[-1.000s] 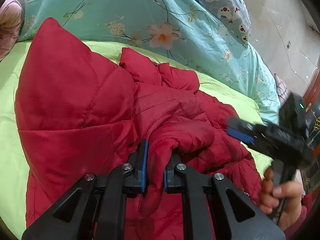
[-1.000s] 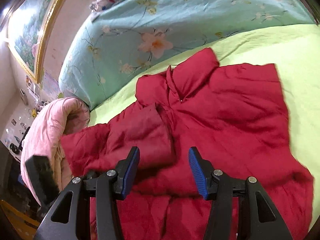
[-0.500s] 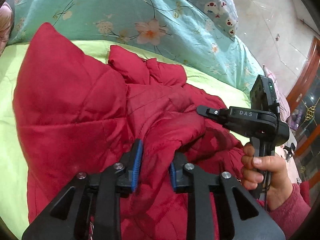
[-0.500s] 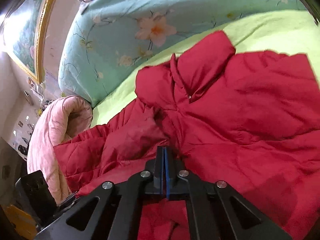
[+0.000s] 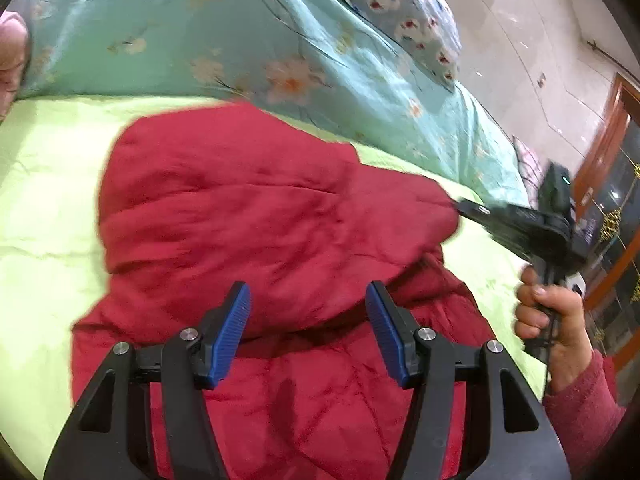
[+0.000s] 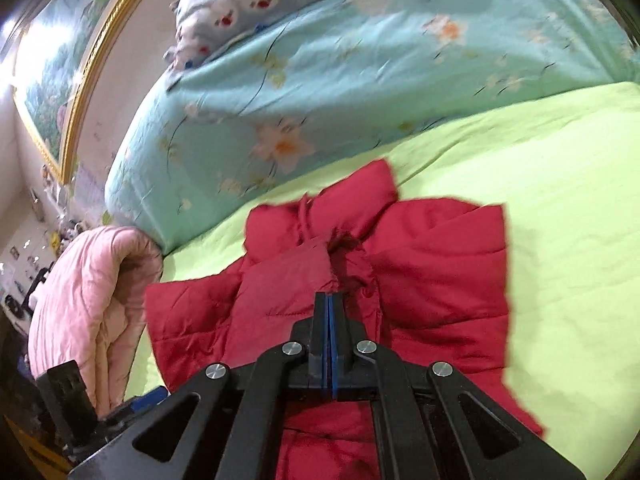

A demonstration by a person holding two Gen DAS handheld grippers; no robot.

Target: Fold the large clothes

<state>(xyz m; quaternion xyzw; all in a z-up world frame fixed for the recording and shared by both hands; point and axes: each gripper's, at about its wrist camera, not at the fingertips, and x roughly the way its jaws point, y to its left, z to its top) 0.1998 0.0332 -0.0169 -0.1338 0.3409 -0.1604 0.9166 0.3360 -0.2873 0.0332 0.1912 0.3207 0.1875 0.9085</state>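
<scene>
Count: one red quilted padded jacket (image 5: 256,216); two black handheld grippers with blue ribbed pads; one light green bed sheet (image 5: 48,184); one turquoise floral duvet (image 5: 192,40); one pale blue pillow with a red-and-white animal print (image 5: 384,4); one rolled pink quilt (image 6: 80,296); one gold-framed landscape painting (image 6: 60,72).

Jacket, place: spread on the green sheet, mid-bed, below the turquoise duvet.

Jacket, look: puffy, stitched in quilt lines; folded part lying over the body in the left wrist view; in the right wrist view (image 6: 432,272) a crumpled collar area with a frayed-looking edge just ahead of the fingers.

Left gripper (image 5: 308,328): fingers spread wide, nothing between them, held just over the folded fabric; contact with the cloth cannot be told.

Right gripper (image 6: 329,320): fingers pressed together, pads meeting; tip at the bunched fabric near the collar, jacket pinched there as far as can be seen. Same gripper (image 5: 520,224) blurred at right of the left wrist view, tip against the jacket's right edge.

Right hand (image 5: 556,320): wrapped round the handle, red fleece sleeve.

Edges: jacket's left and right hems lying on bare green sheet.

Open room: wide green sheet to the right in the right wrist view; pink quilt close on the left; duvet bank behind.
</scene>
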